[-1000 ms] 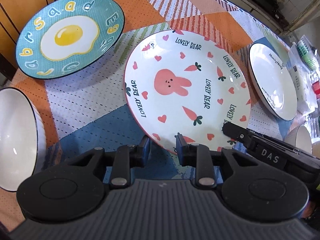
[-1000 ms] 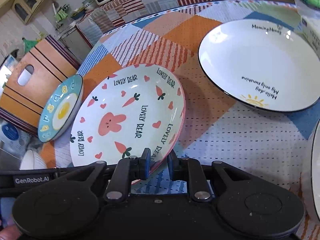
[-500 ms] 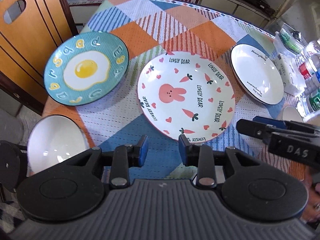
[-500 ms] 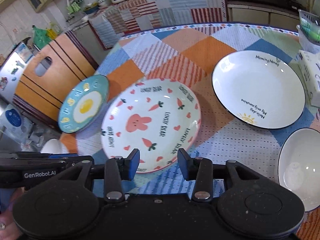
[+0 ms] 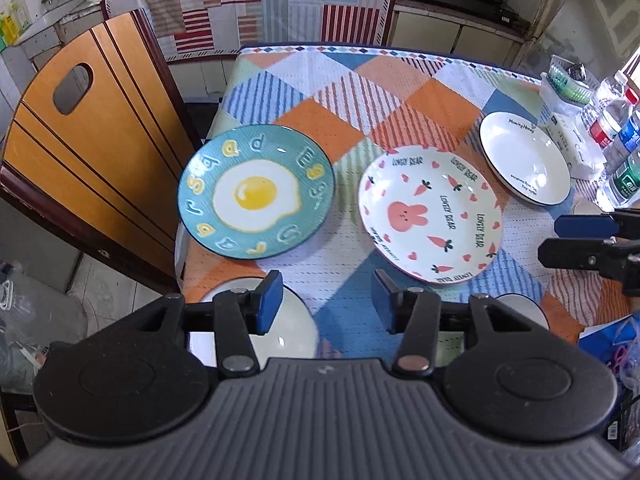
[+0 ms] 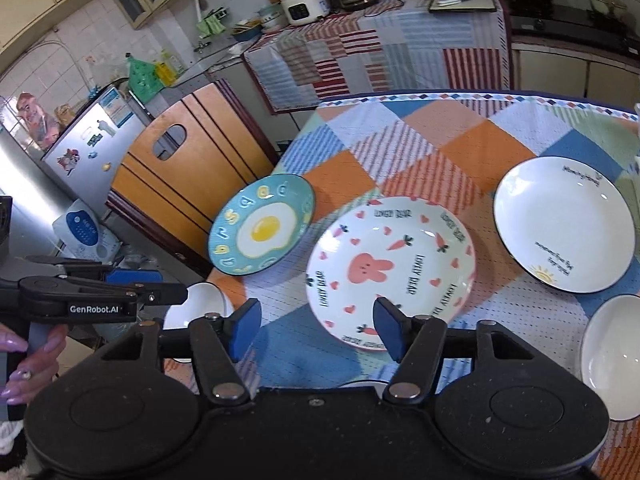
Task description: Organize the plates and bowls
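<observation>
Lifted clear of the bunny plate (image 5: 430, 216) since a second ago, left tongs (image 5: 326, 300) and right tongs (image 6: 316, 330) both opening, empty.

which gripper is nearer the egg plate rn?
Left. The left gripper, jaws opening and empty, hovers just short of the egg plate's near rim. The right gripper, also opening and empty, sits over the bunny plate, farther away.

Before you, glossy glazed ceramic: the bunny plate (image 5: 430, 212) and egg plate (image 5: 256, 197). They rest on a woven, dotted-texture cloth (image 5: 352, 120) over the bench. Beside it, a smooth varnished wooden chair (image 5: 92, 140).
</observation>
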`<state>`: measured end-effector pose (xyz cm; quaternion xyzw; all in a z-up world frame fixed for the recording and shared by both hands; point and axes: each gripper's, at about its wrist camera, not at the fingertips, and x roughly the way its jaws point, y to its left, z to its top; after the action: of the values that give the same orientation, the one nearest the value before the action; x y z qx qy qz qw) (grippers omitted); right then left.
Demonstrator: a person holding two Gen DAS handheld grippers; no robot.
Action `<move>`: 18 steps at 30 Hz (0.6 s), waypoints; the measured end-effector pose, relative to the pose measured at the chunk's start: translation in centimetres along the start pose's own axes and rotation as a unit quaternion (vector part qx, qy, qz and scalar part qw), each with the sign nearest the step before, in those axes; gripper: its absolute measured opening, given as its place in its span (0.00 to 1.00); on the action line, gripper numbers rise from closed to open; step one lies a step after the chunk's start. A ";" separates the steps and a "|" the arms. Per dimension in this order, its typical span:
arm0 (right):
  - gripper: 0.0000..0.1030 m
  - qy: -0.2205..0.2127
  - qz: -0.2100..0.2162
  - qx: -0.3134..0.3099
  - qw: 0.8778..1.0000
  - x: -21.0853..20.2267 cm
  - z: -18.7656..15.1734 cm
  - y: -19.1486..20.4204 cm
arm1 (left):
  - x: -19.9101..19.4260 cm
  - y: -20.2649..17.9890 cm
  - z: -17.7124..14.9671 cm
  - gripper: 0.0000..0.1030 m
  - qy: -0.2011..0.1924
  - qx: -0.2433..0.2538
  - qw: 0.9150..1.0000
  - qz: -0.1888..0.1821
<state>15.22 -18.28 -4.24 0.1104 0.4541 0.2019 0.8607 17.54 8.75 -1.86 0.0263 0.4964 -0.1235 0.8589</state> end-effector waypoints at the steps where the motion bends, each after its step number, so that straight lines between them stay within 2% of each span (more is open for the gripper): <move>1: 0.66 0.000 -0.001 -0.006 1.000 0.2 0.1 0.5 | 0.1 0.7 0.1 0.52 -0.004 0.001 1.000 0.000; 6: 0.66 -0.013 0.008 -0.037 0.999 2.1 0.7 2.9 | 0.9 3.8 0.8 0.60 -0.020 0.018 1.000 0.005; 9: 0.66 -0.037 0.022 -0.059 0.997 3.5 1.0 3.9 | 2.1 5.5 1.4 0.62 -0.024 0.019 1.000 0.001; 13: 0.66 -0.066 0.019 -0.092 0.993 6.5 1.5 5.0 | 4.5 7.7 2.2 0.65 -0.022 0.011 1.000 -0.006; 18: 0.66 -0.052 0.031 -0.089 0.994 10.9 2.7 4.8 | 8.0 10.0 2.8 0.65 -0.019 0.016 1.000 -0.006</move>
<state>21.73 -9.13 -8.94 0.0575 0.3853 0.2623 0.8829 26.03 16.45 -8.07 0.0349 0.4779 -0.1372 0.8669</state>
